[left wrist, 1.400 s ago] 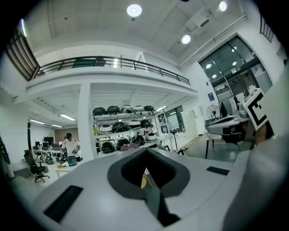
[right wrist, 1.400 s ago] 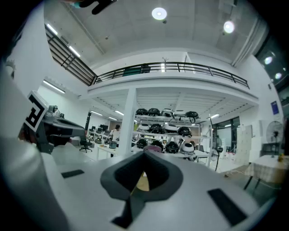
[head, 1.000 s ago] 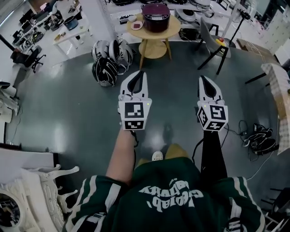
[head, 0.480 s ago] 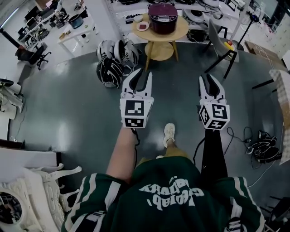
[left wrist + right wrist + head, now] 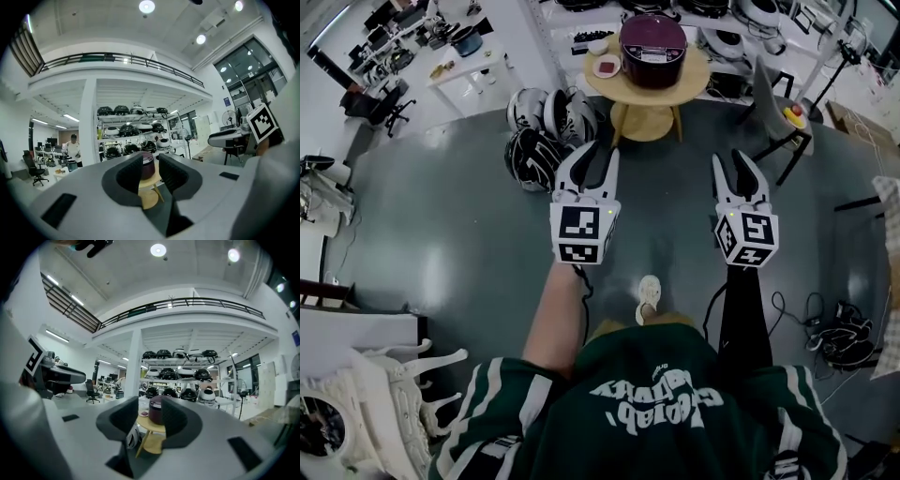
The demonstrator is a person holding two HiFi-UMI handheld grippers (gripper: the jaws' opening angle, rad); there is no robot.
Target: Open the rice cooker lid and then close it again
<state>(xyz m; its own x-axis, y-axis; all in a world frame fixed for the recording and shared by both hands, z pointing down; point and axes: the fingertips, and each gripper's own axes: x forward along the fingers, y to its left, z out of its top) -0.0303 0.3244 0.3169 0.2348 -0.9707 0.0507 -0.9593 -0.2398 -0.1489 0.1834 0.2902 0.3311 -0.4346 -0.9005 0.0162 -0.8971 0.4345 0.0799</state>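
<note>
- Left tongs: your left tongs (image 5: 598, 152) are released. The jaws have just been opening and sit partway apart with nothing between them. In the left gripper view only the far-off cooker shows through the gap.
- Right tongs: same deal for your right tongs (image 5: 736, 161), also just been opening, spread a bit wider than the left and empty.
- Aim: both point level and straight ahead, side by side but apart, each with its marker cube (image 5: 580, 234) at the back end.
- Rice cooker: the dark maroon rice cooker (image 5: 652, 37) has its lid down. It sits on the round wooden tabletop (image 5: 689, 77), well ahead of both tongs, and nothing touches it.
- Dish: a small pink dish (image 5: 607, 67) sits just beside the cooker, on its left in the head view.
- Helmets: a cluster of helmets (image 5: 546, 127) lies on the floor (image 5: 441, 216) left of the table legs.
- Shelf: behind the table there's a rack (image 5: 131, 129) stacked with more helmets.
- You: green jersey (image 5: 647, 403), one shoe (image 5: 649, 295) out front on the grey floor.
</note>
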